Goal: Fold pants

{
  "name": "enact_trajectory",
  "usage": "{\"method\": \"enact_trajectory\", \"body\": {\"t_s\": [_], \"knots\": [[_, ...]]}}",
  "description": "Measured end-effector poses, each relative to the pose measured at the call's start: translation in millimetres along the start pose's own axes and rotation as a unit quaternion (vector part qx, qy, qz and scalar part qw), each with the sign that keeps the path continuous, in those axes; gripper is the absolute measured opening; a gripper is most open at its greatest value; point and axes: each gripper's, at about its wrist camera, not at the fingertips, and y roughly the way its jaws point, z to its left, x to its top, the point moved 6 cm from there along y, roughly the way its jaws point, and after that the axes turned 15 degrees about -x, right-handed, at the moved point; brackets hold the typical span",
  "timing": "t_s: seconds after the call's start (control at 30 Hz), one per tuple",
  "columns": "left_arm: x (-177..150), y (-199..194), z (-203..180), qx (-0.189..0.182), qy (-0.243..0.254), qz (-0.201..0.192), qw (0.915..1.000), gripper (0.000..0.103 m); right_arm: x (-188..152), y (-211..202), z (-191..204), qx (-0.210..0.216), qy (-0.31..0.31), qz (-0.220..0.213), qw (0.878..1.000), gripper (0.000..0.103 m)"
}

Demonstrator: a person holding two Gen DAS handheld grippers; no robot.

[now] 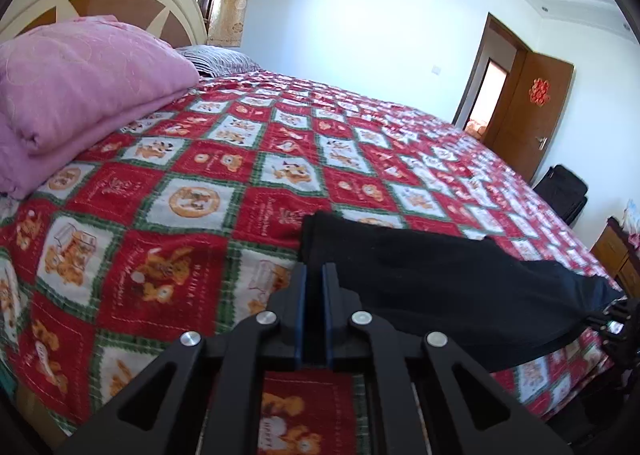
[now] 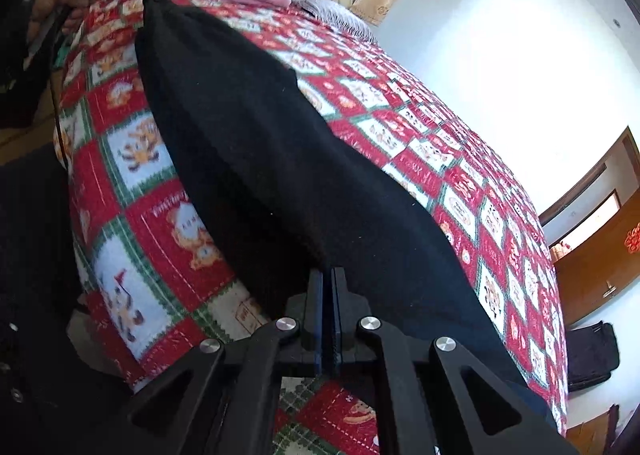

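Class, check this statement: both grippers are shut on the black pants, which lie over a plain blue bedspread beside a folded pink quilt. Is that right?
Not quite. The bedspread is red, green and white patchwork with cartoon prints, as the left wrist view shows. The rest holds: left gripper and right gripper shut on the black pants, pink quilt nearby.

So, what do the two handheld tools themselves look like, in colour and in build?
Both look the same. The left tool and the right tool have matte black plastic linkage arms with round silver pivot bolts and two flat fingers faced with blue pads. In the right view, a thin black cable hangs by the bare hand.
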Motion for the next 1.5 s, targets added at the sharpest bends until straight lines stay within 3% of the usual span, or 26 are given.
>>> {"method": "enact_trajectory", "body": {"t_s": [0.23, 0.47, 0.57, 0.6, 0.63, 0.67, 0.7, 0.8, 0.9, 1.03, 1.17, 1.37, 1.5], "knots": [[-30.3, 14.7, 28.3, 0.02, -0.029, 0.029, 0.999, 0.002, -21.7, 17.0, 28.7, 0.013, -0.033, 0.027, 0.999, 0.003], [-33.5, -3.1, 34.5, 0.034, -0.043, 0.005, 0.9985, 0.002, -22.8, 14.2, 24.9, 0.027, -0.037, 0.032, 0.998, 0.004], [-20.7, -15.2, 21.4, 0.054, -0.028, -0.021, 0.9979, 0.019, -22.0, 10.8, 26.7, 0.016, -0.043, 0.031, 0.998, 0.006], [-16.8, -16.3, 14.6, 0.055, -0.018, -0.026, 0.998, 0.032, -22.0, 8.3, 25.5, 0.018, -0.04, 0.034, 0.998, 0.008], [-12.4, -17.5, 2.5, 0.056, -0.003, -0.033, 0.9979, 0.048, -23.2, 5.2, 24.6, 0.022, -0.036, 0.037, 0.998, 0.016], [-8.5, -17.5, -8.1, 0.052, 0.011, -0.039, 0.9978, 0.055, -24.4, 0.9, 18.9, 0.026, -0.022, 0.038, 0.999, 0.025], [-5.7, -17.5, -20.6, 0.041, 0.024, -0.046, 0.9978, 0.063, -26.9, -2.6, 12.8, 0.026, -0.008, 0.04, 0.999, 0.029], [-2.4, -5.5, -60.4, -0.002, 0.054, -0.043, 0.9976, 0.066, -38.5, -11.2, -16.7, 0.022, 0.043, 0.048, 0.998, 0.03], [-8.2, 25.8, -99.7, -0.049, 0.077, -0.014, 0.9957, 0.066, -63.0, -18.6, -67.3, -0.004, 0.115, 0.072, 0.991, 0.03], [-25.4, 66.4, -143.3, -0.099, 0.098, 0.025, 0.99, 0.066, -119.5, -32.9, -151.3, -0.078, 0.217, 0.12, 0.965, 0.03], [-41.9, 96.8, -172.0, -0.119, 0.116, 0.056, 0.9845, 0.066, -171.0, -42.8, -249.9, -0.139, 0.328, 0.147, 0.923, 0.03], [-55.7, 112.5, -174.4, -0.101, 0.115, 0.074, 0.9854, 0.066, -246.9, 1.3, -349.8, -0.113, 0.478, 0.211, 0.845, 0.03], [-61.3, 110.9, -174.6, -0.095, 0.121, 0.071, 0.9856, 0.066, -269.8, 41.4, -353.0, -0.053, 0.508, 0.244, 0.824, 0.03]]}}
